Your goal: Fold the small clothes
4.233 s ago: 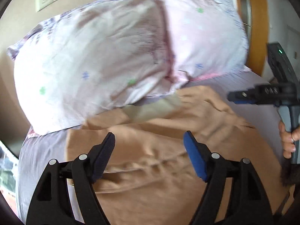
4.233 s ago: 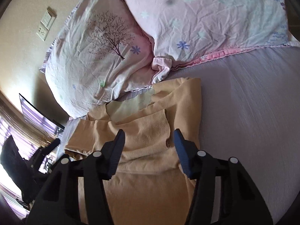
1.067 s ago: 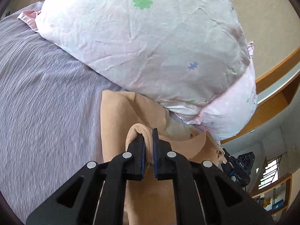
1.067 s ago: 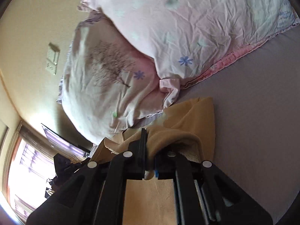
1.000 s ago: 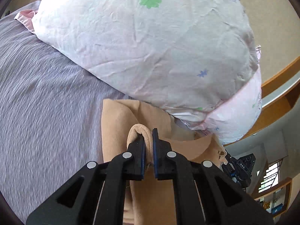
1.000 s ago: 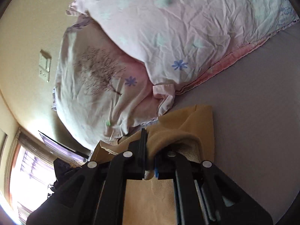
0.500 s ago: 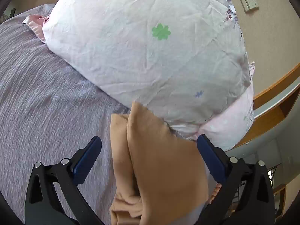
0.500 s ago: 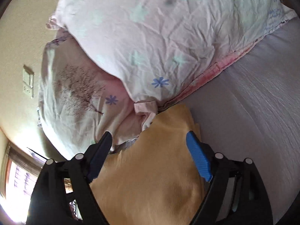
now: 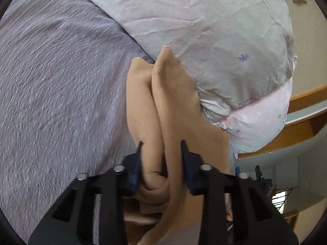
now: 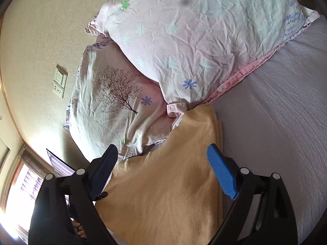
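Observation:
A tan shirt (image 9: 173, 110) lies folded over on the lilac bed sheet (image 9: 51, 81), its far edge against the pillows. My left gripper (image 9: 161, 159) has its jaws partly closed around a thick fold of the shirt, with a gap still between them. In the right wrist view the same shirt (image 10: 169, 183) lies flat under my right gripper (image 10: 163, 167), which is wide open and empty just above the cloth.
Two floral pillows (image 10: 184, 40) (image 10: 114, 106) lean on the wall beyond the shirt. One pillow (image 9: 214, 30) also shows in the left wrist view. A wall switch (image 10: 59, 83) is at left. The bed sheet (image 10: 276, 112) spreads right. A wooden frame (image 9: 302, 102) stands at right.
Both grippers let go of the shirt fold they carried toward the pillows about a second ago. Since half a second ago the left jaws have narrowed around the fold; the right stays open.

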